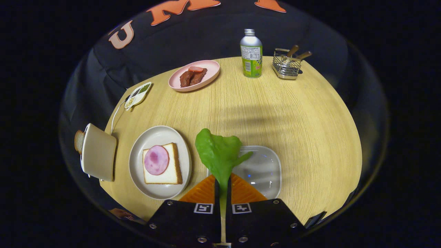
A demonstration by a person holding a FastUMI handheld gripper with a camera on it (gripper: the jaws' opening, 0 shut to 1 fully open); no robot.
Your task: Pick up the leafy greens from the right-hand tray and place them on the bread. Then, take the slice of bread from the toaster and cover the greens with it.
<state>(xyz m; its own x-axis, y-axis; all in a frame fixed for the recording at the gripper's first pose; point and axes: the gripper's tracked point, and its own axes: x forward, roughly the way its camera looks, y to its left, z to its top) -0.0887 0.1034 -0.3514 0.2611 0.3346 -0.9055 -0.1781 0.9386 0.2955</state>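
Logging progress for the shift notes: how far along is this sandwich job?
Done: the green lettuce leaf is out of the clear square tray. In hand: the tongs are shut on its stem. Left: lay it on the ham-topped bread slice, then fetch the slice in the beige toaster to cover it.

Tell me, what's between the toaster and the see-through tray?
In the gripper view, the plate with bread and ham sits between toaster and tray; the gripper pinches the leafy greens above.
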